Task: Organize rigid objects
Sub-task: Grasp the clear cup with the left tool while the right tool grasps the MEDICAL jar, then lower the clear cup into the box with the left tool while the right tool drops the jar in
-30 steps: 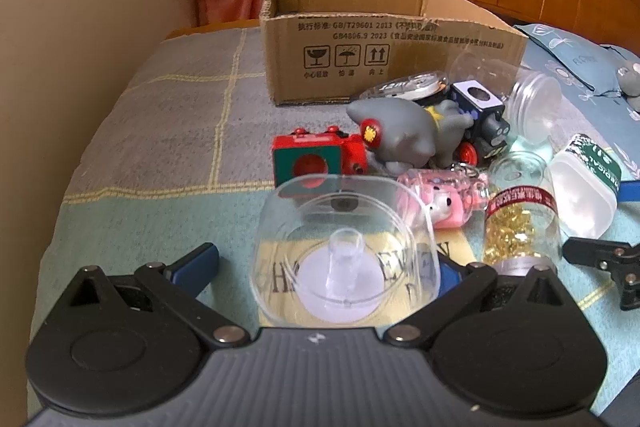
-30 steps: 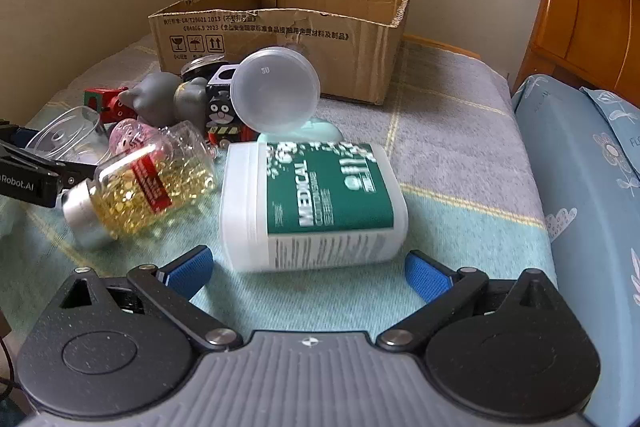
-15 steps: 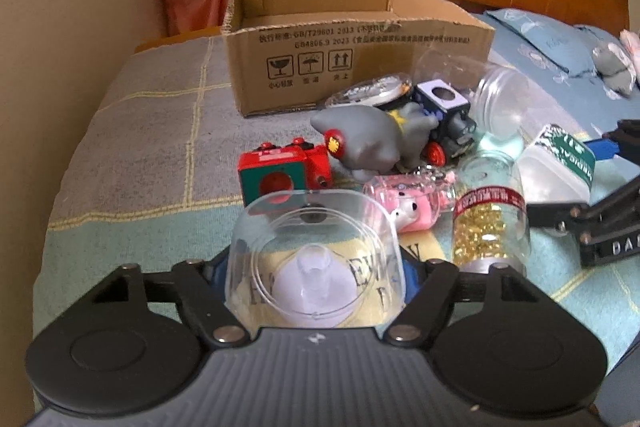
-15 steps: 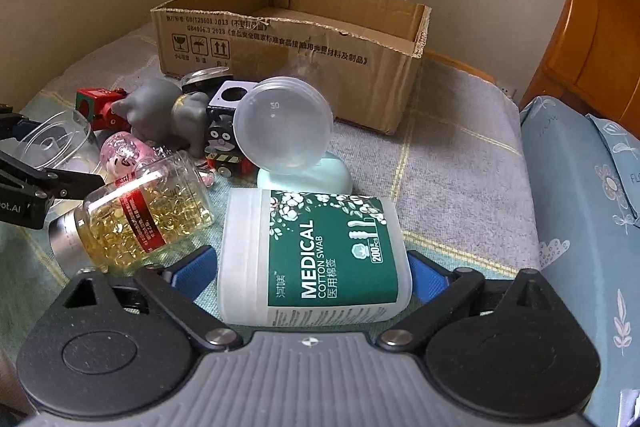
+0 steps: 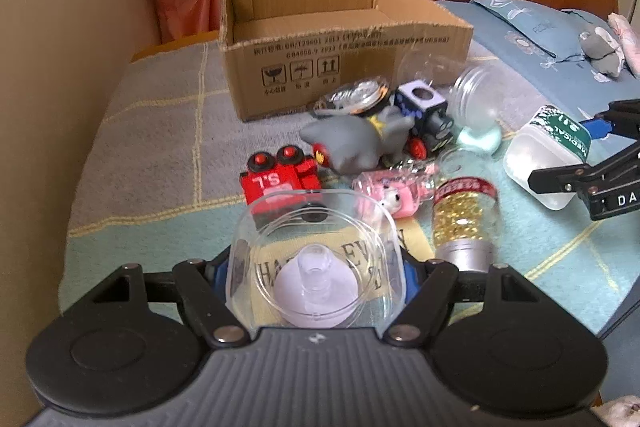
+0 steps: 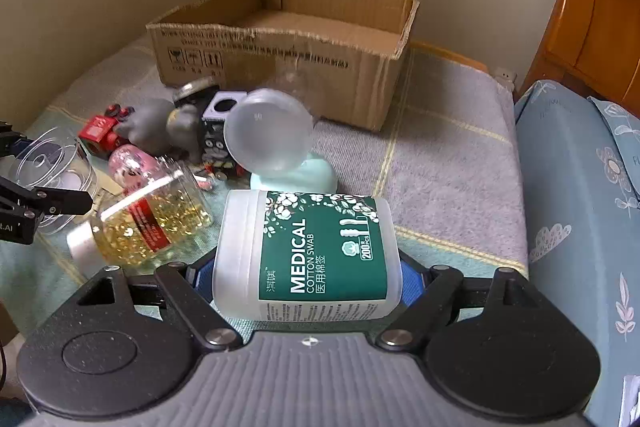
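My left gripper [image 5: 316,267] is shut on a clear plastic container [image 5: 314,263] with a small white stopper inside, held above the blanket. My right gripper [image 6: 306,277] is shut on a white cotton swab jar [image 6: 308,251] with a green label, lifted off the bed. The open cardboard box [image 5: 340,47] stands at the back and also shows in the right wrist view [image 6: 288,39]. Between lie a jar of yellow capsules [image 5: 464,219], a red toy train [image 5: 280,179], a grey toy animal [image 5: 352,143], a pink toy [image 5: 396,191] and a black toy train [image 5: 428,115].
A clear empty jar [image 6: 268,135] lies on its side over a mint green object [image 6: 316,179]. A blue pillow [image 6: 580,187] and the wooden headboard [image 6: 592,7] are to the right. A wall [image 5: 60,47] runs along the left of the bed.
Both grippers closed on their objects: the left on the clear container, the right on the swab jar. Both then rose, so the box now shows from higher up.
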Motion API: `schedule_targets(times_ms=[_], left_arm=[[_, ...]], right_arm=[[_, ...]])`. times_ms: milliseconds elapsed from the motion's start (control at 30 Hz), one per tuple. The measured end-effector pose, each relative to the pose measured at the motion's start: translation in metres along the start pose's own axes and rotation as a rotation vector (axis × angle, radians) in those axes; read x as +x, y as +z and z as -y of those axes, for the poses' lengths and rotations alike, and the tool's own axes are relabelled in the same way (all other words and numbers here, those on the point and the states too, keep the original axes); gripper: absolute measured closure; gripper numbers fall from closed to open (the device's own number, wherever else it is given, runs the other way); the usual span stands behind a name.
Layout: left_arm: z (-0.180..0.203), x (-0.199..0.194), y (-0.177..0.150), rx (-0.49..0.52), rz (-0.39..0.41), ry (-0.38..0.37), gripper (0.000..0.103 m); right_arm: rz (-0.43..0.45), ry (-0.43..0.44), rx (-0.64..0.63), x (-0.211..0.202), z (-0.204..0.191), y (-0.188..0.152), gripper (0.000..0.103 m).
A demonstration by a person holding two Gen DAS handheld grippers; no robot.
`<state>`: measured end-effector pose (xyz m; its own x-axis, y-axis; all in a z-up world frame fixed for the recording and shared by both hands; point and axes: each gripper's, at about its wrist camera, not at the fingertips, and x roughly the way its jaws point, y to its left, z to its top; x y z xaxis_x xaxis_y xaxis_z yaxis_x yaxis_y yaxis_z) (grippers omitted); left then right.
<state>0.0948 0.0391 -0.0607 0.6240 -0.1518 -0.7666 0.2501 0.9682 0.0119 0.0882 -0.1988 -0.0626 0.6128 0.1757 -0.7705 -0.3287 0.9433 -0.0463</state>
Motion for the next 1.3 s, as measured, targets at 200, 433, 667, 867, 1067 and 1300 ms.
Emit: schedule_targets(times_ms=[200,433,667,867,1067,1300], left_arm=[[0.003,-0.018,0.020,0.026,0.012,-0.022,0.030],[0.000,-0.021,0.065,0.035,0.031,-0.052,0.030],[-0.007,-0.001,0.139,0.068,0.090,-0.023,0.029],[-0.017,0.045,0.201,0.066,0.083,-0.011,0.029],[-0.031,0.101,0.238,0.056,0.047,0.061,0.029],[-0.048,0.133,0.259,0.009,0.067,0.140,0.018]], right_arm=[[0.031,0.030,-0.026,-0.022,0.005,0.008,0.016],[0.093,0.085,-0.049,-0.042,0.009,0.033,0.016],[0.159,0.088,-0.088,-0.043,0.011,0.078,0.016],[0.186,0.083,-0.066,-0.029,0.023,0.117,0.016],[0.186,0.071,-0.037,-0.014,0.038,0.147,0.016],[0.173,0.059,-0.040,0.003,0.044,0.164,0.016]])
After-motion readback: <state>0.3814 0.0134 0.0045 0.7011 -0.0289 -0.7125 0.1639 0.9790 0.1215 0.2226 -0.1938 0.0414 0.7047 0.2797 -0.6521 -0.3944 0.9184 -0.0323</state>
